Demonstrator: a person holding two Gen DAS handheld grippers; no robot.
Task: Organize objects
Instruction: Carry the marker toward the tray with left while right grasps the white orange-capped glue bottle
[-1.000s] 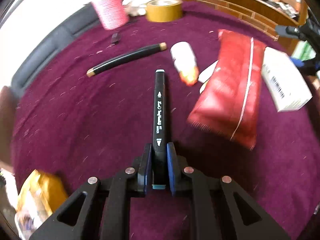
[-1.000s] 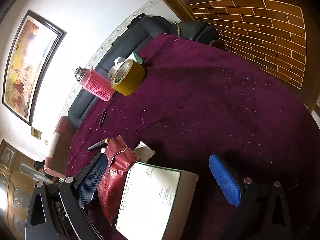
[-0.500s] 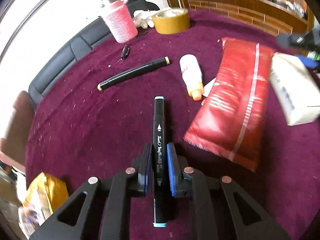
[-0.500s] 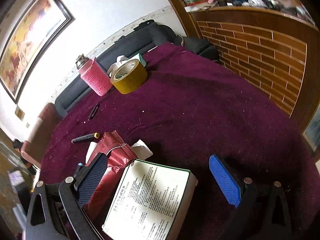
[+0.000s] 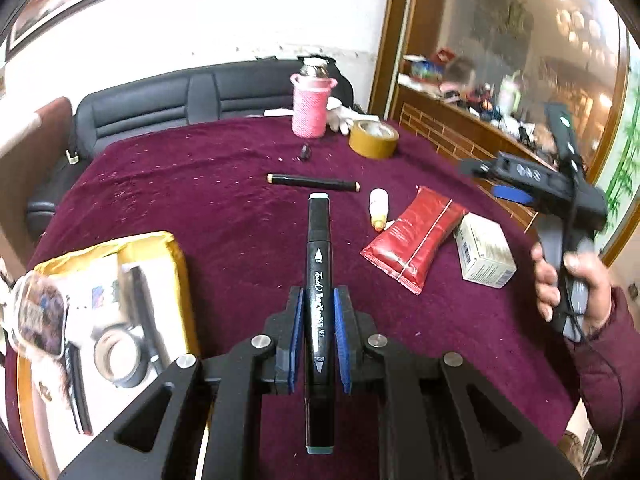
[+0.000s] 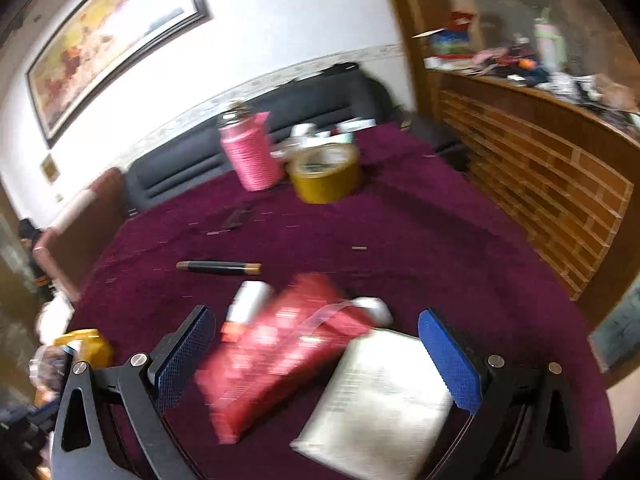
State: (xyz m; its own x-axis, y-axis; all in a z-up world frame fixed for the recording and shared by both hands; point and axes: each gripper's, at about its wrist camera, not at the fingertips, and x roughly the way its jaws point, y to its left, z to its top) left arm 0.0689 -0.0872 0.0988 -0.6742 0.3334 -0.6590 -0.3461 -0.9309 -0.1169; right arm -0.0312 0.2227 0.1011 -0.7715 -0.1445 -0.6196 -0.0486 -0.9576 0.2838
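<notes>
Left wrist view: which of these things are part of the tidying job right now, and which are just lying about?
In the job:
- black marker, clamped in the left gripper
- yellow-edged box already holding small items
- loose on the cloth: second marker, small bottle, red pouch, white carton

Lying about:
- pink-sleeved flask
- tape roll
- white glove

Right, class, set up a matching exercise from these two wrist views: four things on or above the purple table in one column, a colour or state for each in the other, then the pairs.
Things:
1. marker
2. tape roll
3. foil pouch
4. right claw

States:
A. red, lying flat
B. open, holding nothing
C. clamped in the left claw
D. yellow, beside the pink bottle cover

Pairs: 1-C, 2-D, 3-A, 4-B
</notes>
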